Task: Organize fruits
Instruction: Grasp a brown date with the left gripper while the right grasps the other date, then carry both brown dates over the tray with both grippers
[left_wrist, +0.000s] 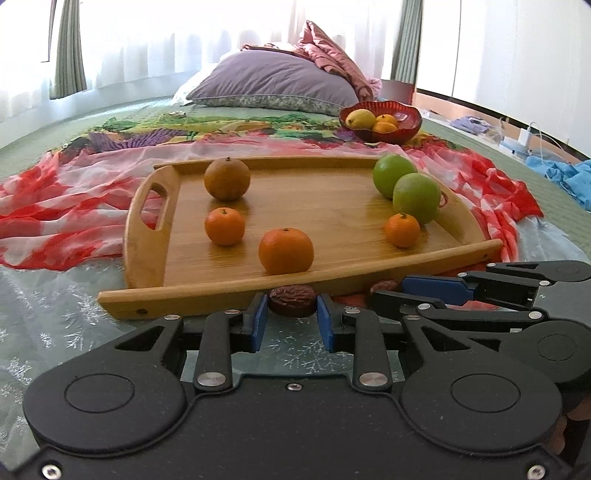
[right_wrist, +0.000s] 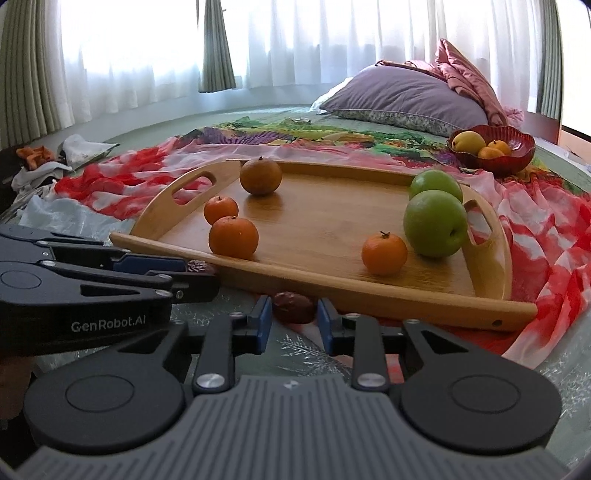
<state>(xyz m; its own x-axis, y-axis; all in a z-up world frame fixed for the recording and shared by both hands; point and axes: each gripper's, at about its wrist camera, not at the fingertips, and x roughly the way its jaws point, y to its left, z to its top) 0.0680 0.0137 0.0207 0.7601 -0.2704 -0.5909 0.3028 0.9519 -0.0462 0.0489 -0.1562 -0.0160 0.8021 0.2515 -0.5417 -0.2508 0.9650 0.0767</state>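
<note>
A wooden tray (left_wrist: 332, 218) (right_wrist: 325, 236) on the bed holds three small oranges, a dull brown-orange fruit (left_wrist: 226, 179) (right_wrist: 260, 175) and two green apples (left_wrist: 416, 198) (right_wrist: 435, 223). In front of the tray's near edge lie two dark red dates. My left gripper (left_wrist: 291, 319) is shut on one date (left_wrist: 292, 300). My right gripper (right_wrist: 293, 319) is shut on the other date (right_wrist: 293, 306). Each gripper shows in the other's view, the right (left_wrist: 391, 291) beside the left, the left (right_wrist: 199, 271) beside the right. A red bowl (left_wrist: 406, 129) (right_wrist: 517, 155) behind the tray holds a yellow fruit and small oranges.
A red and white scarf (left_wrist: 74, 199) lies under and around the tray. A purple pillow (left_wrist: 273, 81) and pink cloth sit at the bed head. Blue cloth (left_wrist: 569, 177) lies at the right, crumpled bags (right_wrist: 55, 166) at the left.
</note>
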